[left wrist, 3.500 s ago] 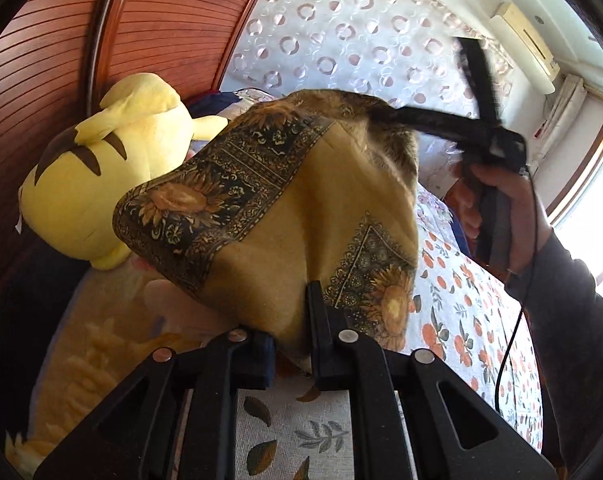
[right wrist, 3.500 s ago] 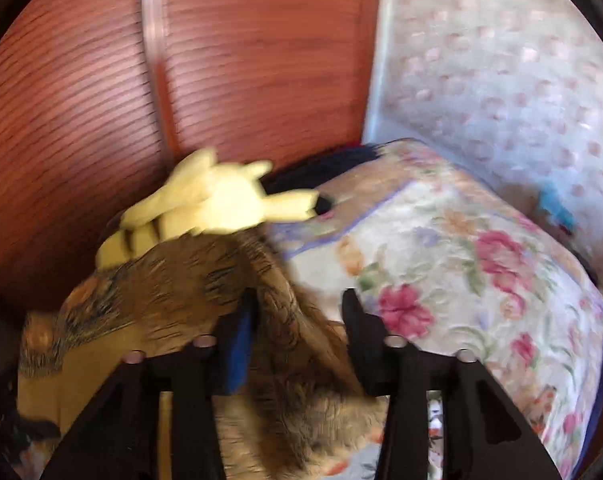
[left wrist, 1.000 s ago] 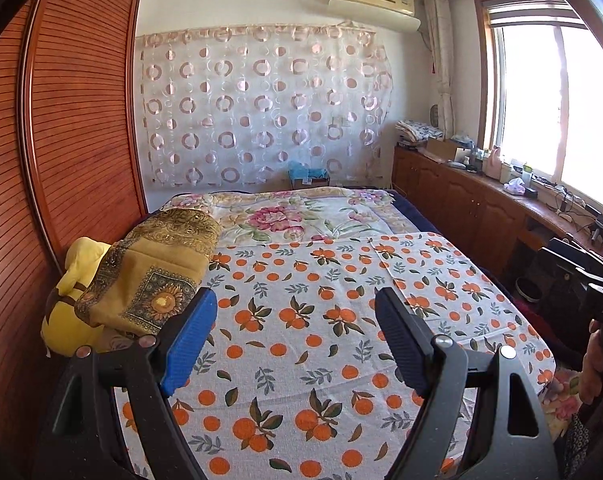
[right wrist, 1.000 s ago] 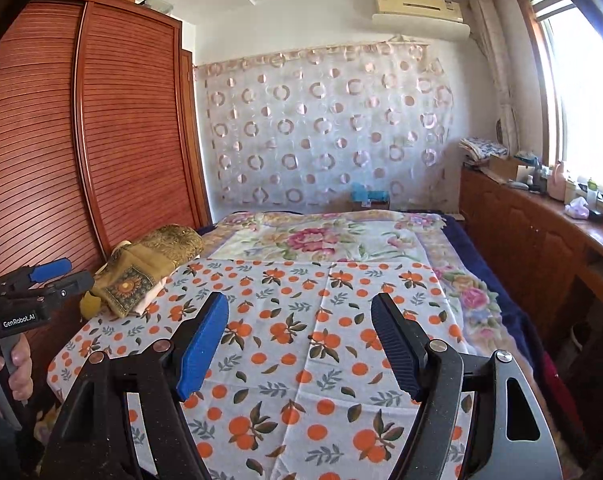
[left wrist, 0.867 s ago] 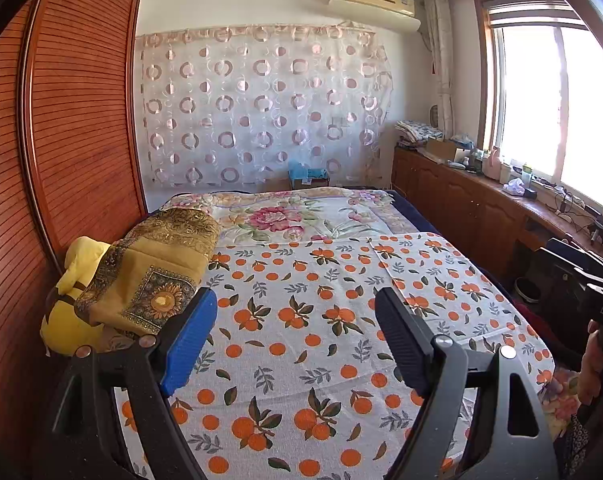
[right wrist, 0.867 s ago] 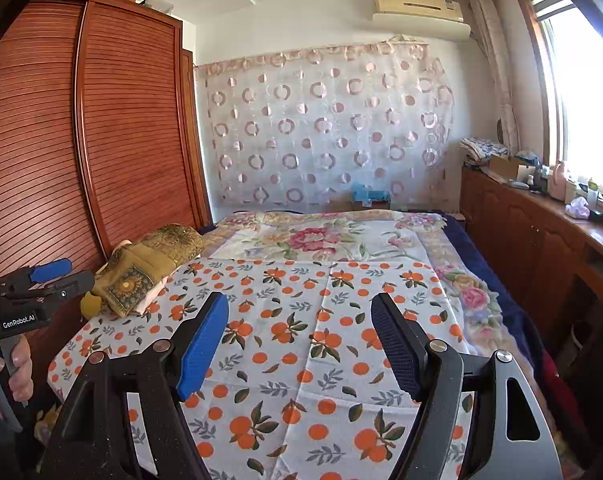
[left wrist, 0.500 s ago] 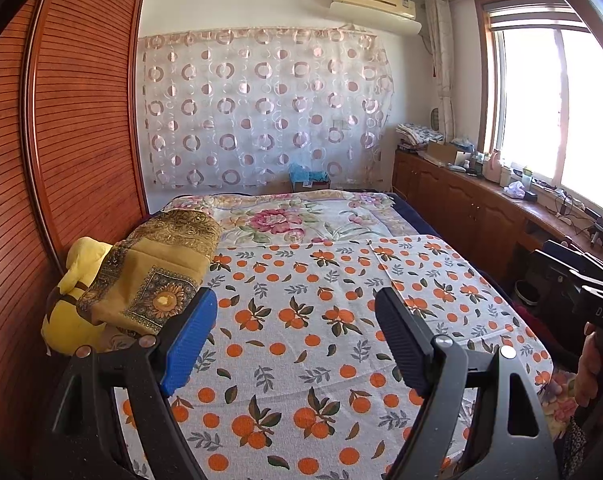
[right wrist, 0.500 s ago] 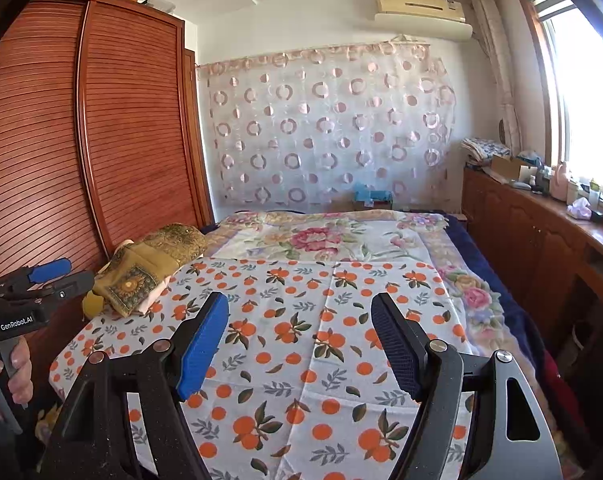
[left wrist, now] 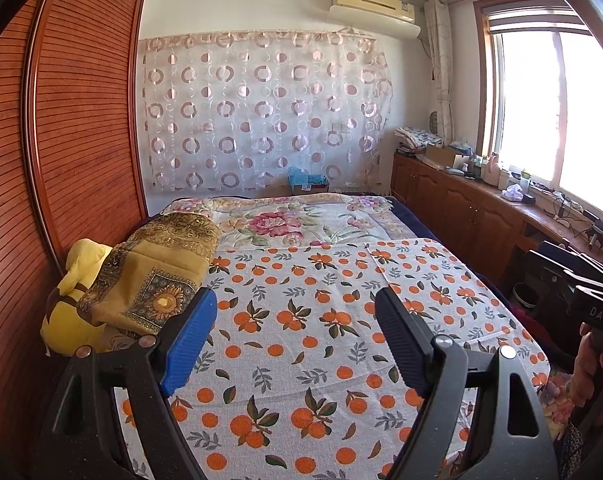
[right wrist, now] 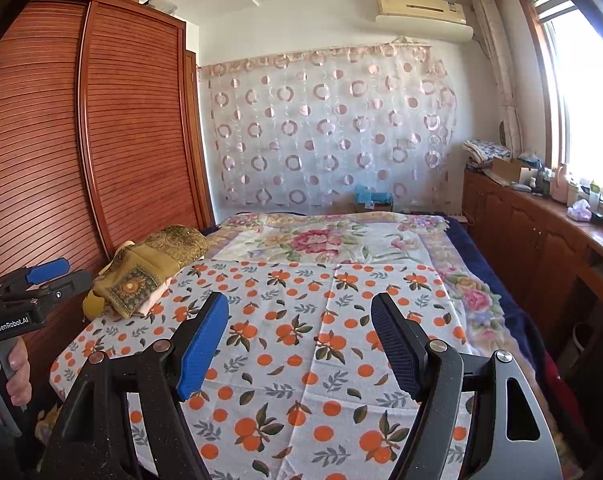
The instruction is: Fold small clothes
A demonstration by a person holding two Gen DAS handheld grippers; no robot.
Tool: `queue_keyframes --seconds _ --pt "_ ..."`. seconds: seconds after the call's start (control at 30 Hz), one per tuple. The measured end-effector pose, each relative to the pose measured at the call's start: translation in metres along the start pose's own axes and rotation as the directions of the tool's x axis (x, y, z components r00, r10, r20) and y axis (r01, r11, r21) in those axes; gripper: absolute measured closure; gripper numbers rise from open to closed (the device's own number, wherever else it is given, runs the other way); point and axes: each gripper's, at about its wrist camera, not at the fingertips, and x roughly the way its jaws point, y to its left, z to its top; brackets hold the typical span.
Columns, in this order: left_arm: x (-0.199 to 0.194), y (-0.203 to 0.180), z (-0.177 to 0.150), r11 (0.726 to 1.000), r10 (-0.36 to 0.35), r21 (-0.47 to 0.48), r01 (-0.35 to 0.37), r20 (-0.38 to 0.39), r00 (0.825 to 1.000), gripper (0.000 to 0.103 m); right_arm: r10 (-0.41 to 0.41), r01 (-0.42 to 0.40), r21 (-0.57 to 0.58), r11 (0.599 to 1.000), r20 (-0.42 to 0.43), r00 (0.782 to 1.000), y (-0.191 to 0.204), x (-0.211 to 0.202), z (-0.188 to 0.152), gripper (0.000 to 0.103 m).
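A folded yellow-brown cloth with sunflower print [left wrist: 157,276] lies at the left edge of the bed, on a yellow plush toy [left wrist: 75,308]; it also shows in the right wrist view [right wrist: 145,270]. My left gripper [left wrist: 295,336] is open and empty, held back from the bed's near end. My right gripper [right wrist: 299,338] is open and empty too. The right gripper's body shows at the right edge of the left wrist view [left wrist: 581,292]. The left gripper shows at the left edge of the right wrist view [right wrist: 41,280].
A white sheet with orange fruit print [left wrist: 341,320] covers the near bed; a floral blanket [left wrist: 293,220] lies beyond. A slatted wooden wardrobe [left wrist: 61,140] stands left. Wooden cabinets [left wrist: 461,208] with clutter run under the window on the right.
3.5 s ago both grippers were shut on the cloth beside the plush toy. Now the cloth lies released and both grippers are open, pulled back. Over the last second almost nothing moved.
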Motion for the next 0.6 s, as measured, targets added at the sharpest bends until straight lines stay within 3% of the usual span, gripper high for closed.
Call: queue_keyframes --seconds 0.6 --pt "-0.0010 0.0000 -0.0004 1.000 -0.001 -0.002 0.001 0.002 1.000 0.021 0.008 -0.008 -0.007 1.000 0.008 1.000 -0.0099 -0.0009 -0.0003 0.027"
